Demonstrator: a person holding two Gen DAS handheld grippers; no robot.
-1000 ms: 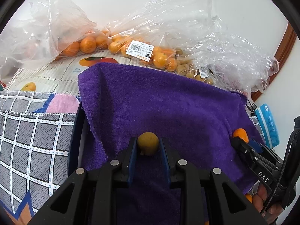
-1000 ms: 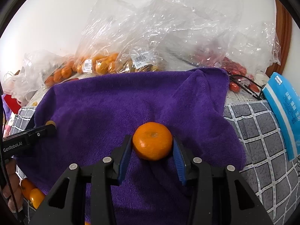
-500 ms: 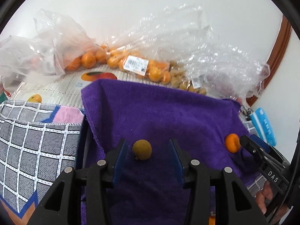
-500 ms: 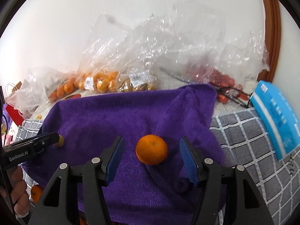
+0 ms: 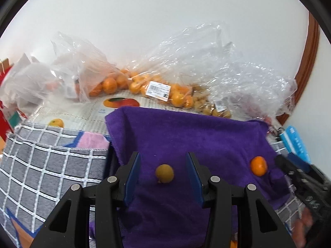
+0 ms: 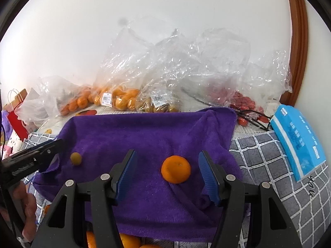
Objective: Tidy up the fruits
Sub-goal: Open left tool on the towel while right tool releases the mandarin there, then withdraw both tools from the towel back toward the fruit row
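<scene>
A small olive-brown fruit (image 5: 164, 173) lies on the purple towel (image 5: 186, 136). My left gripper (image 5: 163, 175) stands open around it, its blue pads clear of the fruit on both sides. An orange mandarin (image 6: 175, 172) rests on the same purple towel (image 6: 144, 132), between the spread fingers of my open right gripper (image 6: 168, 174), which do not touch it. From the left wrist the mandarin (image 5: 258, 165) shows at the right, beside the right gripper (image 5: 300, 175). From the right wrist the brown fruit (image 6: 75, 158) shows at the left, by the left gripper's tip (image 6: 41, 153).
Clear plastic bags of oranges (image 5: 157, 88) and small brown fruits (image 6: 157, 105) line the back by the white wall, with red fruits (image 6: 244, 103) at the right. A blue tissue pack (image 6: 298, 140) lies on the grey checked cloth (image 6: 269, 165). More oranges (image 6: 128, 241) show below the towel's front edge.
Both grippers let go of their fruits, opened, and rose back from the towel. The brown fruit and the mandarin stay lying on the purple towel.
</scene>
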